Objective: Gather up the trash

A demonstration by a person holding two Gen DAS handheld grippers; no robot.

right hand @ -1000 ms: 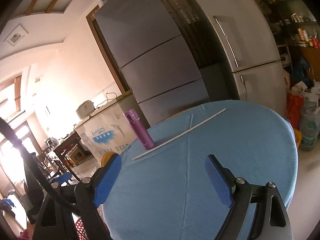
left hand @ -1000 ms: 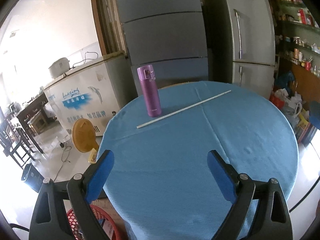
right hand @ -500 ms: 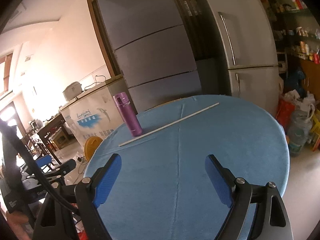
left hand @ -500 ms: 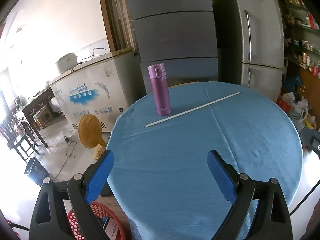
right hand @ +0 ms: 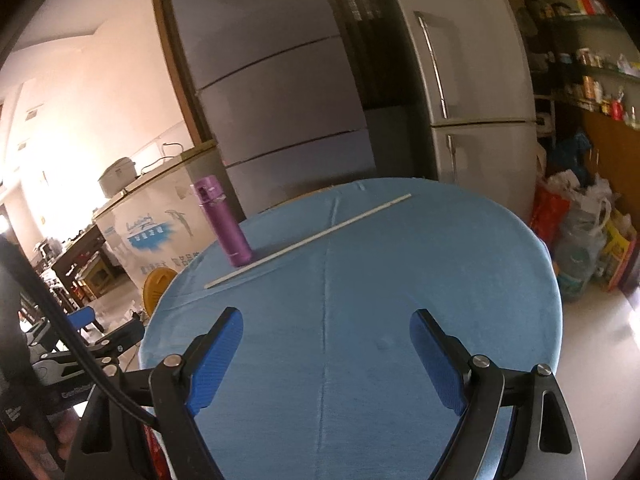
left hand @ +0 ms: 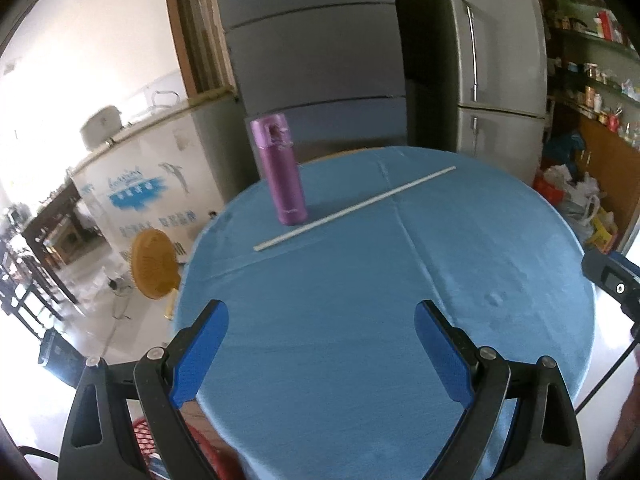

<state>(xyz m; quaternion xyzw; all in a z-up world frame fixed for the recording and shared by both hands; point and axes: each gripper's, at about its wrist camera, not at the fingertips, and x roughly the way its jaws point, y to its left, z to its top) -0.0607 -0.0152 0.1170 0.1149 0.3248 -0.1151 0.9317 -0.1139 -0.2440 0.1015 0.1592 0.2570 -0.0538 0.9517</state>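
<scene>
Chest freezer (left hand: pixel 152 184) w/ blue lettering, too blurred to read.

Each camera sits just behind its own claw and looks forward and downward between the blue fingers across the table (left hand: pixel 360 280) (right hand: pixel 400 280). Both views share the flask (left hand: pixel 280 172) (right hand: pixel 226 224), the rod (left hand: pixel 352 210) (right hand: pixel 308 240) and the fridges (left hand: pixel 316 60) (right hand: pixel 272 92) well ahead of the claws.

Grey refrigerators (left hand: pixel 316 60) stand behind the blue-clothed round table (left hand: pixel 480 264), a white chest freezer (left hand: pixel 152 184) alongside.
</scene>
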